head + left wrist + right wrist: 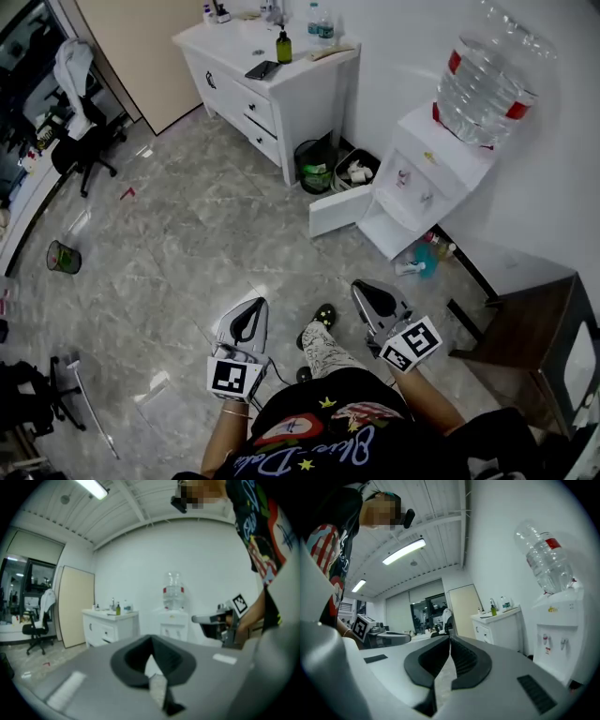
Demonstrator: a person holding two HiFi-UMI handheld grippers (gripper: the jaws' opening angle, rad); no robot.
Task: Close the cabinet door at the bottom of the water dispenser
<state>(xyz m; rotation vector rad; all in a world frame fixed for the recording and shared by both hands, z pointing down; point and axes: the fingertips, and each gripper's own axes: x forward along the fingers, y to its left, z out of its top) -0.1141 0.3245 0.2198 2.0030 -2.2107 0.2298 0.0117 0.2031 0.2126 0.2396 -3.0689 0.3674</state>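
left tool (248, 314) and right tool (370, 295) both pinched together, empty, low centre of frame. cabinet door (339, 210) hangs open at centre right, under water dispenser (427, 173), well apart from both. best: step close, push door's outer face squarely until flush.

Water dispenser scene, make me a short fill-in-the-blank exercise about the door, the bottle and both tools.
The cabinet door at the bottom of the water dispenser stands ____.
The water bottle sits on ____ of the dispenser.
The left tool and the right tool each have their jaws closed on ____.
Missing words: open; top; nothing.
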